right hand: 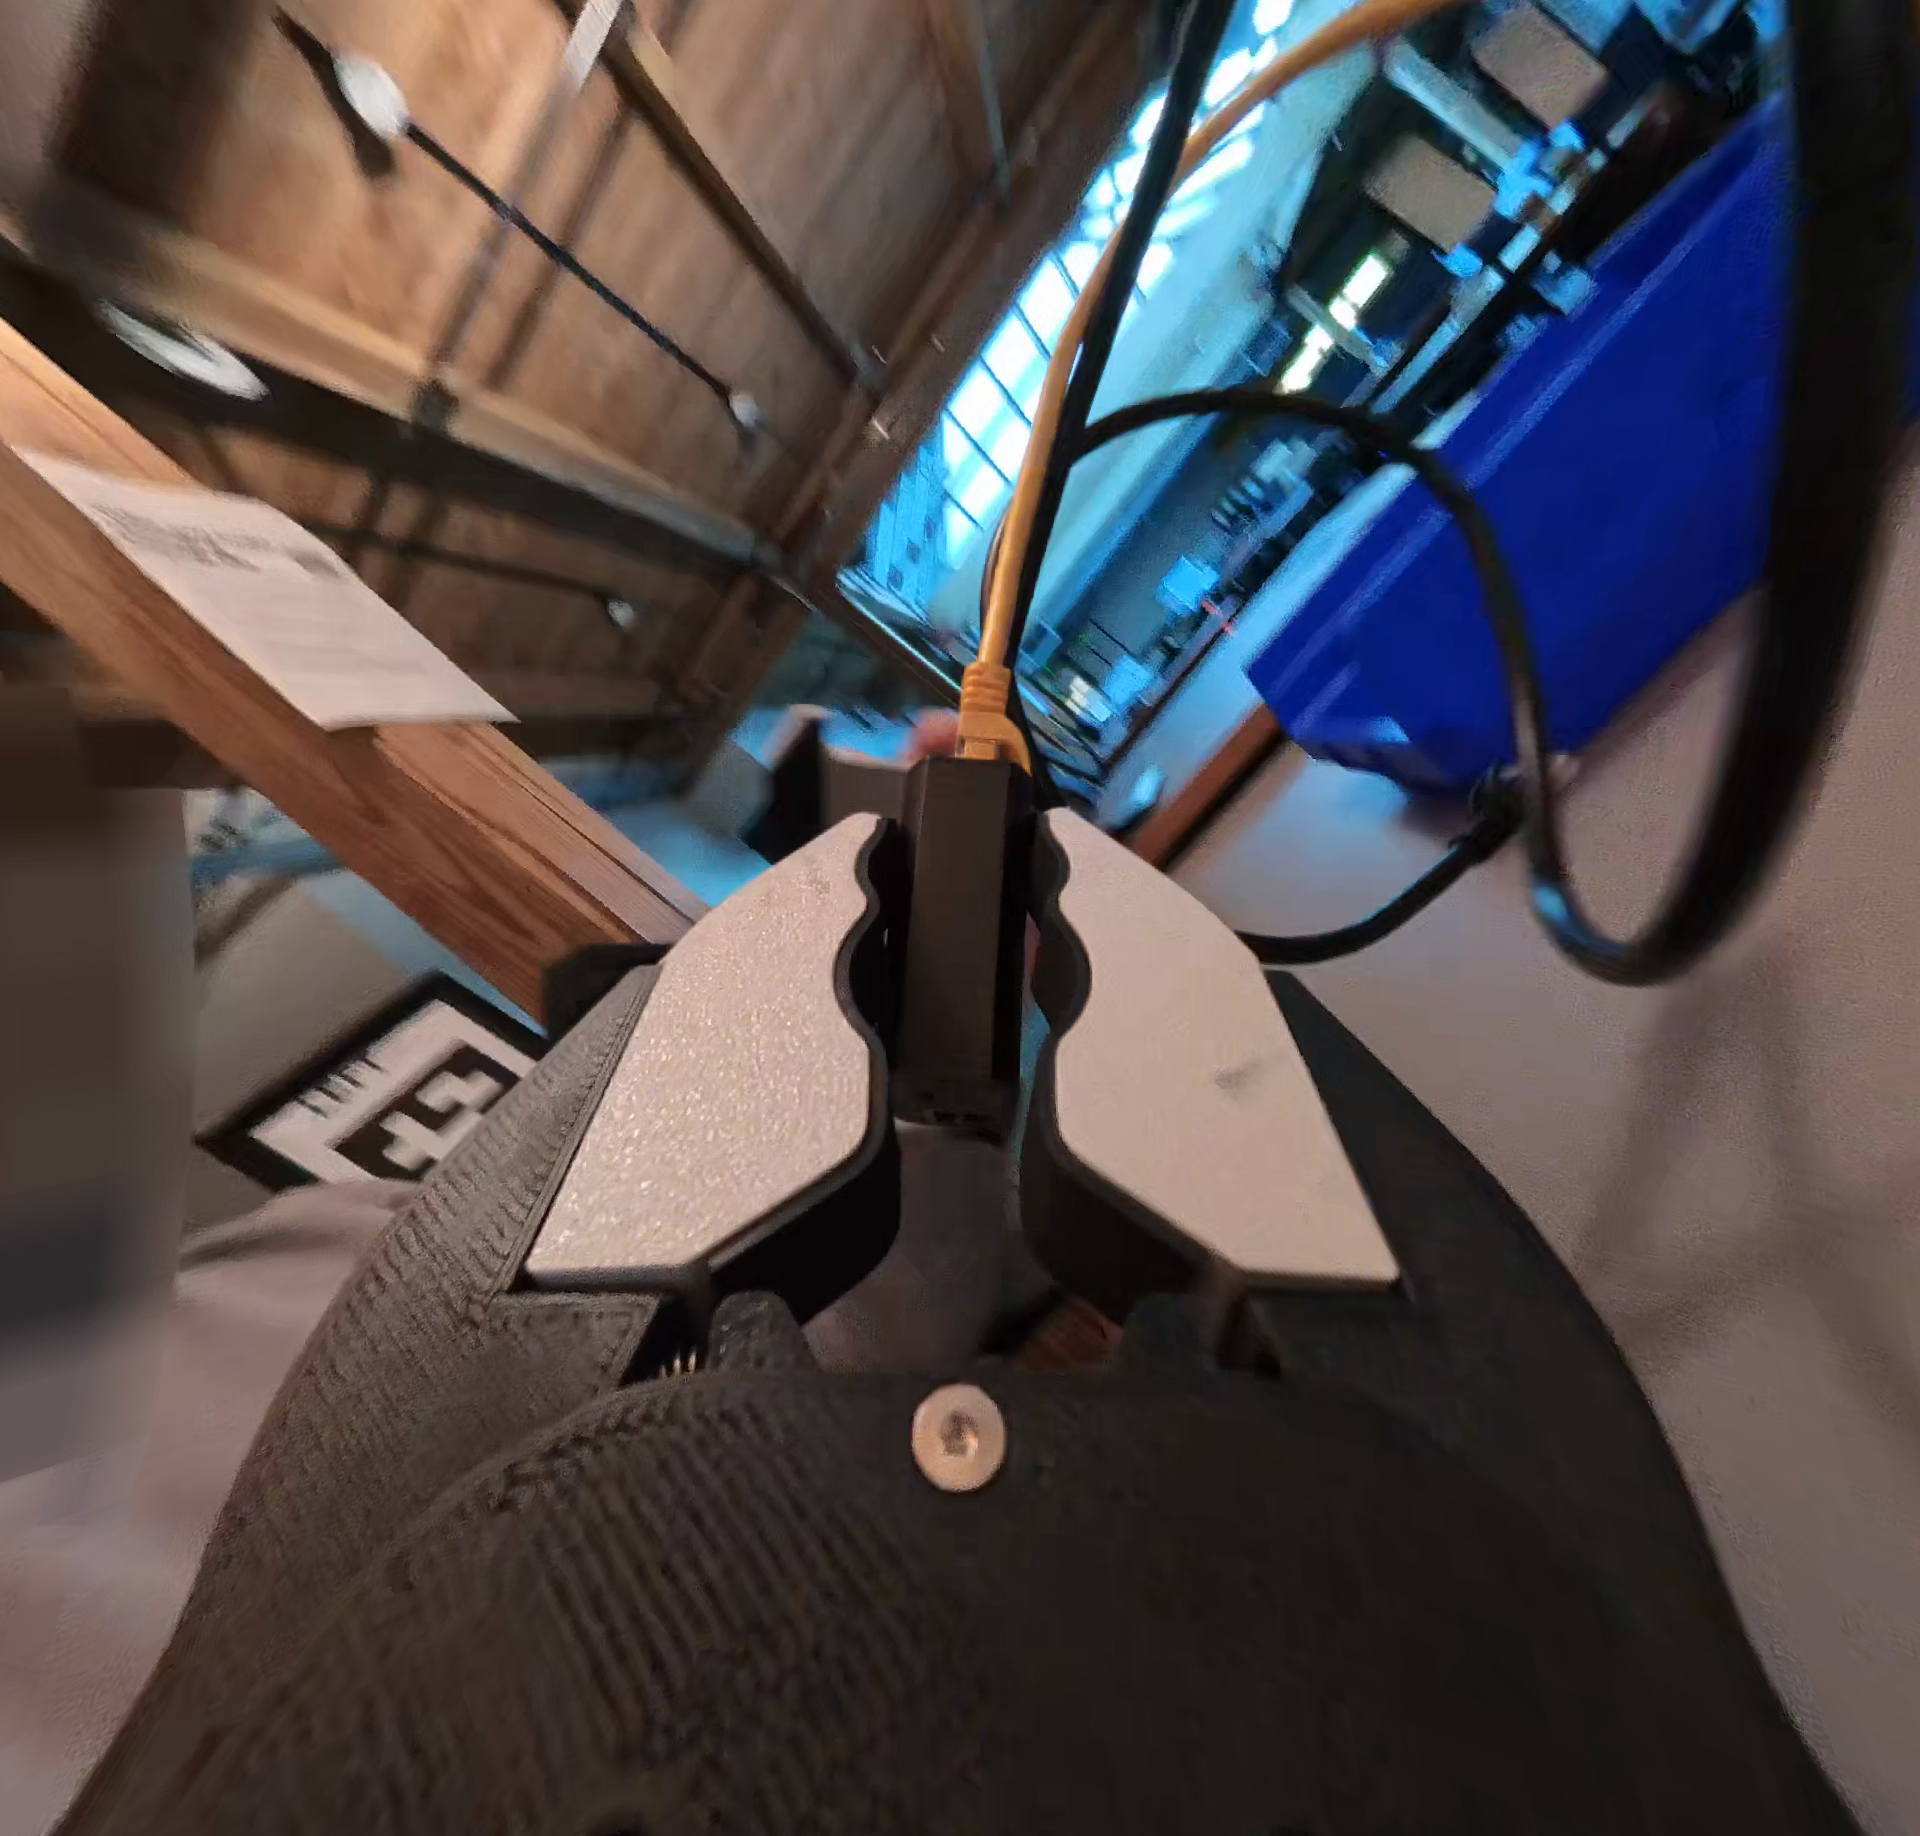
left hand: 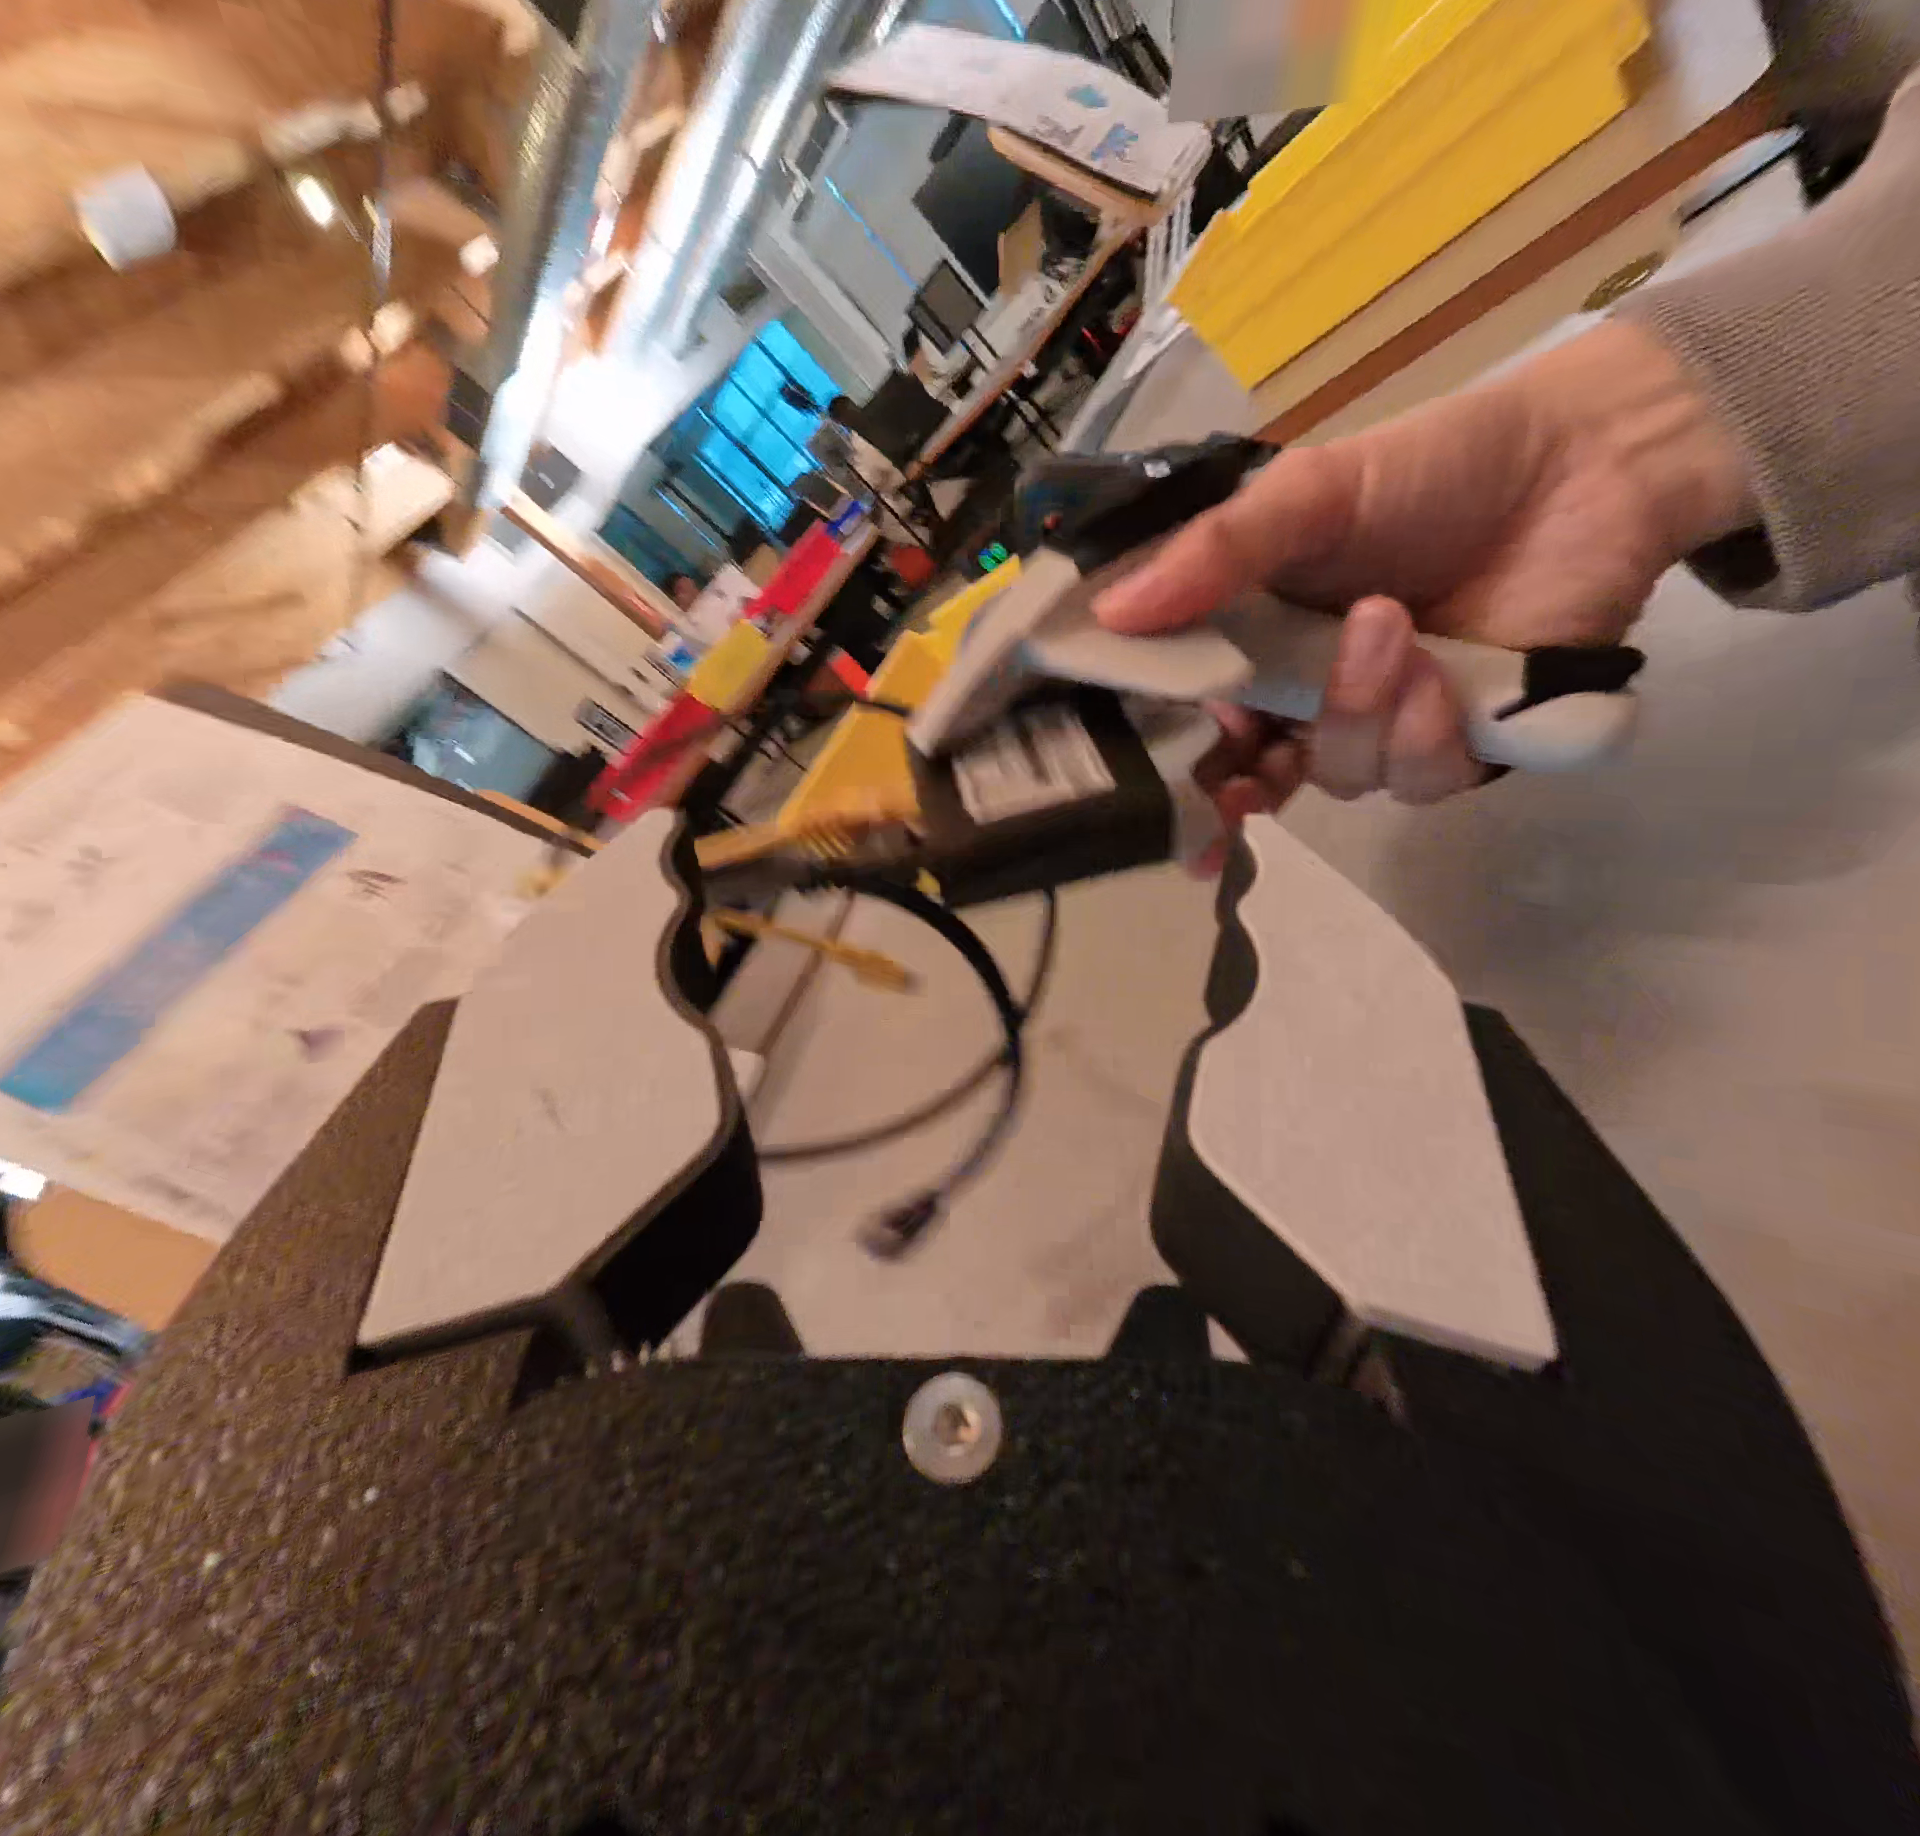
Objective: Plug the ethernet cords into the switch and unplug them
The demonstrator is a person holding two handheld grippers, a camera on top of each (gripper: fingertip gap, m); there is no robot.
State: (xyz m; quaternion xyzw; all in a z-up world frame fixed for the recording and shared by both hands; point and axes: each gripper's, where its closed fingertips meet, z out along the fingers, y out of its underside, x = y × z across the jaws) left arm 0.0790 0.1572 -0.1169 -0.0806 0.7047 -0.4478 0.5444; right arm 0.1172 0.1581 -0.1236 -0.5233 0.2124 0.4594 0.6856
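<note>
Black and boxy, the switch [right hand: 956, 939] sat clamped between the grey fingers [right hand: 727, 1048] of the right gripper [right hand: 961, 851], which were closed on its two sides. A yellow ethernet cord [right hand: 1049, 425] was plugged into its far end at 12 o'clock and curved up toward 1 o'clock. A black cable [right hand: 1496, 581] looped past at 3 o'clock.

From the left wrist view, the left gripper [left hand: 951, 851] had its fingers [left hand: 561, 1080] spread wide and held nothing. At 12 o'clock of it the right gripper, held by a hand [left hand: 1434, 560], gripped the switch [left hand: 1049, 799], with the yellow plug [left hand: 831, 836] entering the switch from 9 o'clock. A second, loose yellow cord end [left hand: 831, 950] lay on the grey table [left hand: 1610, 955] between the spread fingers, beside a black cord [left hand: 935, 1204] with a free plug. Yellow bins [left hand: 1434, 134] stood at 1 o'clock; their contents could not be seen.
</note>
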